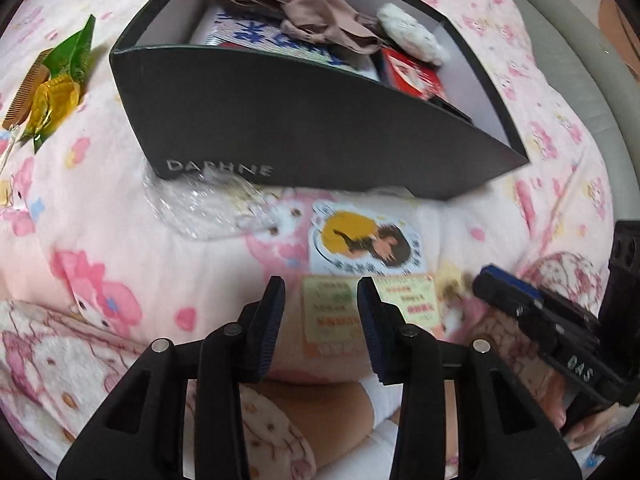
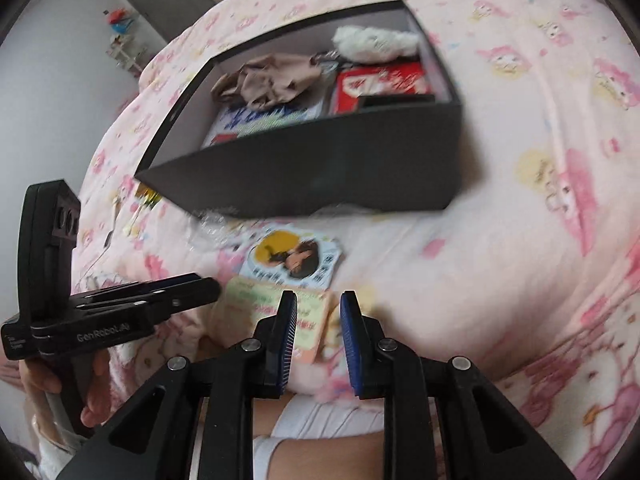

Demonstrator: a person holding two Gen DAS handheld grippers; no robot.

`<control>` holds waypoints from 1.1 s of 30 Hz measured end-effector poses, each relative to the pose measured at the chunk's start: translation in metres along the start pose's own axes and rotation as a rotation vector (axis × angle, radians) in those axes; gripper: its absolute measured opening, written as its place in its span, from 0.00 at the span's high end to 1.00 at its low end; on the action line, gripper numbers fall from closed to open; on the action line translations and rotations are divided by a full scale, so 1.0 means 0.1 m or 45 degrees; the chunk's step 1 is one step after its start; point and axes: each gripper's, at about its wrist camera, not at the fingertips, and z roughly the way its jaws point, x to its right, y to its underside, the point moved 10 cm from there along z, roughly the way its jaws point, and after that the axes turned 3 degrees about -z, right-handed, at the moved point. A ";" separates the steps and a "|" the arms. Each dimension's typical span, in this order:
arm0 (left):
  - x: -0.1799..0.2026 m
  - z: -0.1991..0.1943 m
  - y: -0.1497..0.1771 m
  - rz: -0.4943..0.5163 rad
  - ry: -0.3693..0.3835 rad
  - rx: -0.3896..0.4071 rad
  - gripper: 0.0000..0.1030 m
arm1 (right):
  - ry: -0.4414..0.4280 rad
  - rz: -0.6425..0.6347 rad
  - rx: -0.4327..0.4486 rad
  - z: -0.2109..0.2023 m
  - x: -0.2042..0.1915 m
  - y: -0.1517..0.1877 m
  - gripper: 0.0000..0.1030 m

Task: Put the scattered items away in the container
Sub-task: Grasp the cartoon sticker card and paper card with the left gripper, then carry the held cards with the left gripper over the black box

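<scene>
A black shoebox (image 1: 280, 120) stands on the pink bed, holding a beige cloth (image 1: 308, 12), a white plush (image 1: 412, 34), a red pack (image 1: 412, 76) and a blue-and-white pack (image 1: 264, 36). In front of it lie a portrait card with a yellow circle (image 1: 366, 242) and a pale green-and-orange card (image 1: 340, 312). My left gripper (image 1: 320, 292) hovers open over the pale card, nothing between its fingers. My right gripper (image 2: 319, 300) stands open, narrowly, above the same card's (image 2: 256, 300) right edge. The two grippers are side by side.
Crumpled clear plastic (image 1: 200, 208) lies by the box's near left corner. A green-and-gold wrapper (image 1: 60, 92) and a brown comb (image 1: 20, 104) lie further left. A person's hand (image 2: 92, 396) holds the left gripper (image 2: 208, 282); a leg shows below. A grey bed edge (image 1: 580, 52) runs at right.
</scene>
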 end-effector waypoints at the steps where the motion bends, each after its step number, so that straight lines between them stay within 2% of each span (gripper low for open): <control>1: -0.02 0.03 -0.02 -0.004 -0.010 0.002 0.63 | -0.016 0.003 -0.014 0.05 0.00 0.00 0.81; 3: -0.07 0.14 -0.03 -0.025 -0.030 -0.040 0.62 | -0.054 0.012 -0.048 0.16 -0.02 0.02 0.81; 6: 0.05 0.22 0.12 -0.004 0.034 -0.120 0.60 | -0.060 0.025 -0.129 0.34 0.00 0.13 0.81; 7: 0.09 0.19 0.16 0.029 0.041 -0.117 0.56 | -0.072 0.031 -0.152 0.37 -0.01 0.18 0.80; 9: 0.13 0.09 0.20 0.072 0.047 -0.089 0.55 | -0.085 0.025 -0.152 0.32 -0.02 0.23 0.78; 11: 0.11 0.01 0.22 0.052 0.079 -0.080 0.55 | -0.134 0.025 -0.129 0.20 -0.03 0.21 0.78; 13: 0.01 0.01 0.19 0.025 0.037 -0.066 0.54 | -0.153 0.033 -0.104 0.13 -0.01 0.17 0.78; 15: -0.11 0.08 0.17 0.015 -0.045 -0.070 0.54 | -0.103 0.026 -0.080 0.12 0.04 0.12 0.78; 17: -0.12 0.13 0.16 -0.005 -0.022 -0.087 0.54 | -0.090 0.036 -0.104 0.21 0.06 0.12 0.78; 19: -0.07 0.12 0.20 -0.008 0.020 -0.108 0.54 | -0.126 0.045 -0.135 0.32 0.04 0.15 0.78; 22: 0.00 -0.03 0.25 0.063 -0.015 -0.087 0.55 | -0.143 0.032 -0.154 0.35 0.00 0.21 0.76; 28: 0.14 -0.70 0.23 0.086 0.090 0.019 0.61 | -0.163 -0.014 0.017 -0.14 -0.12 -0.05 0.76; 31: 0.26 -1.07 0.06 0.122 0.118 0.094 0.62 | -0.209 -0.042 0.097 -0.43 -0.21 -0.18 0.76; 33: 0.29 -1.25 -0.19 0.143 0.119 0.147 0.62 | -0.221 -0.066 0.137 -0.57 -0.27 -0.29 0.76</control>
